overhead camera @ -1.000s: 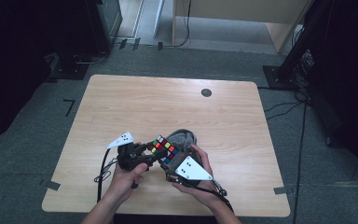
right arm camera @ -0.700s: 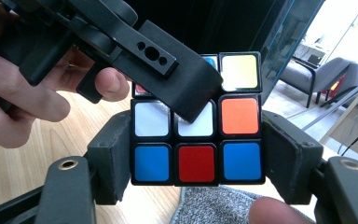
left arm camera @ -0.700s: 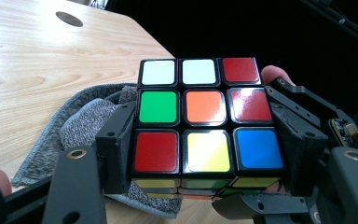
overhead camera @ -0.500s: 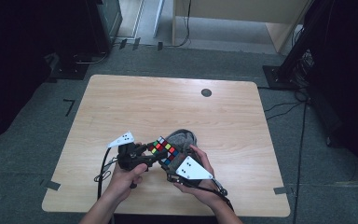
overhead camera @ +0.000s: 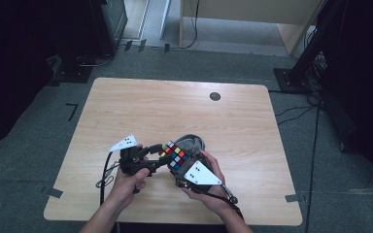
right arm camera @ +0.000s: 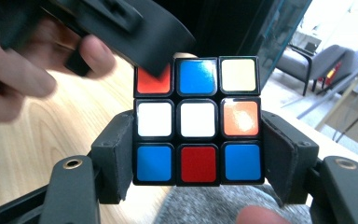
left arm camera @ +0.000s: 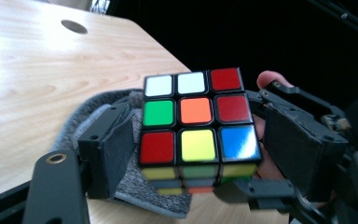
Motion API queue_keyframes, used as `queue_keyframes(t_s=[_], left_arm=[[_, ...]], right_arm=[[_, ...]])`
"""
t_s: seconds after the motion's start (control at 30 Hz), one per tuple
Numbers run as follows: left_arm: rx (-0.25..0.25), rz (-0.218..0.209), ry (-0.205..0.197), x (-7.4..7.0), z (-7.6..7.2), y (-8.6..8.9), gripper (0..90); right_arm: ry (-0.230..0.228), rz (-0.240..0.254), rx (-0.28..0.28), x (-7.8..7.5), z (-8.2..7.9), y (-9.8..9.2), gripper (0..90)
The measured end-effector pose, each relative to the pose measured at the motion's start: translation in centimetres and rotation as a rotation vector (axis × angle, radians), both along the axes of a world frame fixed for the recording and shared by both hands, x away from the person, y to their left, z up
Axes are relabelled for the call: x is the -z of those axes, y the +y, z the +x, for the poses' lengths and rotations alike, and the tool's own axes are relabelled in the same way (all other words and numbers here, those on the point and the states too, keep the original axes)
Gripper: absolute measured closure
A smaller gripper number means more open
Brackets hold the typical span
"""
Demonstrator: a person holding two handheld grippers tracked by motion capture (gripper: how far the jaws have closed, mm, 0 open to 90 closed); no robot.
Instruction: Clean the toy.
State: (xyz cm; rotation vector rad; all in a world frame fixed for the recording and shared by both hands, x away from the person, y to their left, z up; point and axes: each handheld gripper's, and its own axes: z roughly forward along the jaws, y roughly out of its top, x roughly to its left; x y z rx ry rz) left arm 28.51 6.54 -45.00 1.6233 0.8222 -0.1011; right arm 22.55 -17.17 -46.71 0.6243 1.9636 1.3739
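A scrambled Rubik's cube is held just above the near middle of the wooden table, over a grey felt pouch. My left gripper comes in from the left and is shut on the cube, with a pad against each side. My right gripper comes from the near side and is shut on the cube's bottom layer, pads pressed on both sides. One of the left gripper's jaws covers the cube's top left corner in the right gripper view. The pouch lies under the cube.
A round cable hole sits at the table's far right. The left gripper's cable trails toward the near edge. Dark cabinets and stands surround the table on the grey floor. In the right gripper view, a chair stands in the distance.
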Motion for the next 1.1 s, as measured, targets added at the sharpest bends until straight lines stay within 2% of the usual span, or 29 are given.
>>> queue_keyframes(t_s=[0.07, 0.17, 0.23, 0.4, 0.47, 0.57, 0.63, 0.7, 0.83, 0.97, 1.1], left_arm=[[-0.016, -0.014, -0.009, -0.1, 0.1, 0.5, 23.5], [-0.036, -0.004, -0.038, -0.2, 0.3, 1.1, 20.6], [-0.054, 0.049, -0.085, -0.2, 0.2, 1.3, 18.8], [-0.081, 0.22, -0.218, 0.4, -0.2, 0.9, 17.3], [-0.087, 0.29, -0.286, 0.5, -0.6, 0.5, 17.4], [-0.071, 0.345, -0.358, 0.6, -1.1, -0.1, 18.0], [-0.046, 0.379, -0.416, 0.7, -1.7, -0.7, 18.1], [-0.029, 0.408, -0.457, 0.9, -2.1, -1.1, 18.1], [-0.018, 0.459, -0.511, 1.2, -2.6, -1.8, 17.9], [-0.014, 0.483, -0.555, 1.2, -3.0, -2.1, 17.7], [-0.003, 0.531, -0.614, 1.4, -3.4, -2.6, 17.5]], right_arm=[[0.013, 0.007, 0.009, -0.1, 0.2, -0.4, 34.6], [0.035, 0.031, 0.026, -0.4, 0.8, -1.4, 34.6], [0.055, 0.049, 0.035, -0.6, 1.1, -2.0, 34.6], [0.113, 0.097, 0.037, -1.4, 1.6, -3.2, 34.5], [0.128, 0.117, 0.036, -1.5, 1.7, -3.5, 34.6], [0.183, 0.165, 0.017, -1.7, 1.8, -3.6, 34.5], [0.215, 0.184, 0.018, -2.0, 1.7, -3.5, 34.5], [0.261, 0.194, 0.015, -2.4, 1.7, -3.3, 34.5], [0.353, 0.233, -0.008, -3.1, 1.7, -3.2, 34.4], [0.421, 0.261, -0.009, -3.2, 1.8, -3.0, 34.4], [0.474, 0.286, -0.009, -3.1, 1.9, -2.7, 34.4]])
